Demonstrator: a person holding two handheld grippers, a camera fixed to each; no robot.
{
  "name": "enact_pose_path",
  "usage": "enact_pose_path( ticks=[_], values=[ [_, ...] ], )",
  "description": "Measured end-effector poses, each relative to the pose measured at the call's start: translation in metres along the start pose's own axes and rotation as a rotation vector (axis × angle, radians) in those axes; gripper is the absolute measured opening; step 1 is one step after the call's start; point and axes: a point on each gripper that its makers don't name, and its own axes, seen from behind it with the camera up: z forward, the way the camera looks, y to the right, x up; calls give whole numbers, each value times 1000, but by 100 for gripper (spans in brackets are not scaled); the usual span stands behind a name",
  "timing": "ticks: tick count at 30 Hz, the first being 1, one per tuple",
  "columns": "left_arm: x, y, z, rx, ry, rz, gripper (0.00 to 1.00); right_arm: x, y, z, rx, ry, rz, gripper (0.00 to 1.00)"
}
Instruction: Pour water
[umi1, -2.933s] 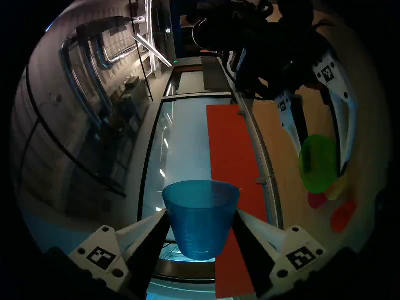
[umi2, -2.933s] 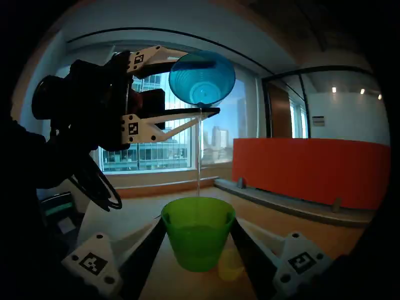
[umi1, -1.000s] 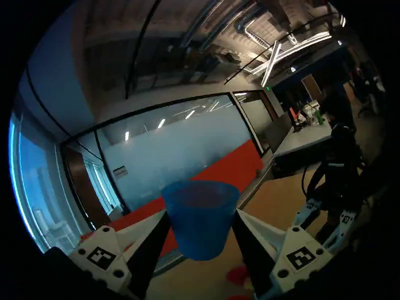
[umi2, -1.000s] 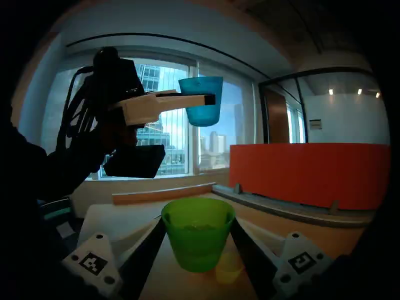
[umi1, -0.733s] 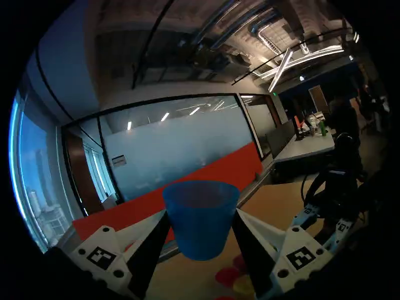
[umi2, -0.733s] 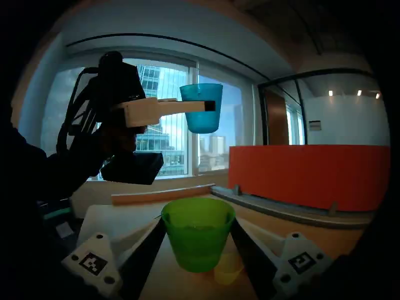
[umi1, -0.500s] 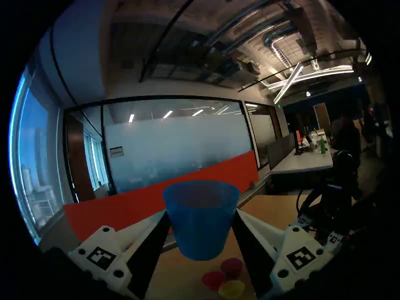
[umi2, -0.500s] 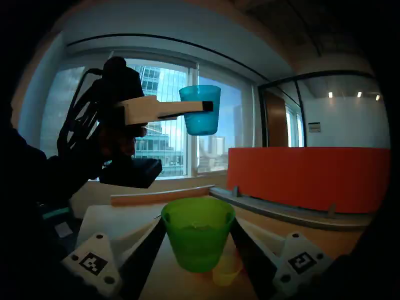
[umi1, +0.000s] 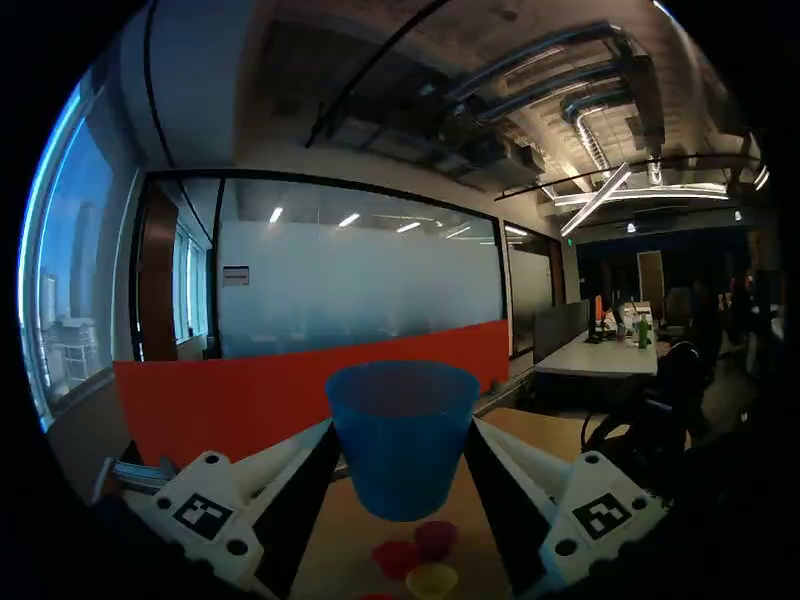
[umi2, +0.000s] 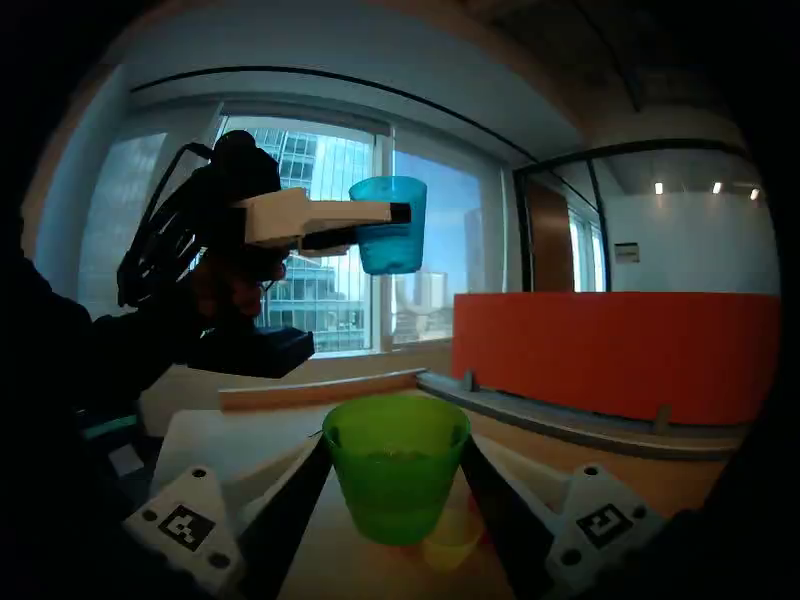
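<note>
While the left gripper clamps both fingers on an upright blue cup, its view looks past the rim to an orange wall panel. Below lie a red cup, a pink cup and a yellow cup on the table. From the right gripper view, the blue cup hangs high before a window, a hand behind it. The right gripper squeezes a green cup at table level, a water line showing through its side.
</note>
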Motion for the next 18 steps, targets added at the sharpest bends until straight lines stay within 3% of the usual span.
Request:
enact_pose_path(
  ticks=[8,18],
  values=[
    [-12,-5,-6,21,-13,26,81,-2,2,-1,-5,-7,1,89],
    [-44,-7,-17,29,-32,22,81,-9,5,-5,-17,-25,3,89]
  ],
)
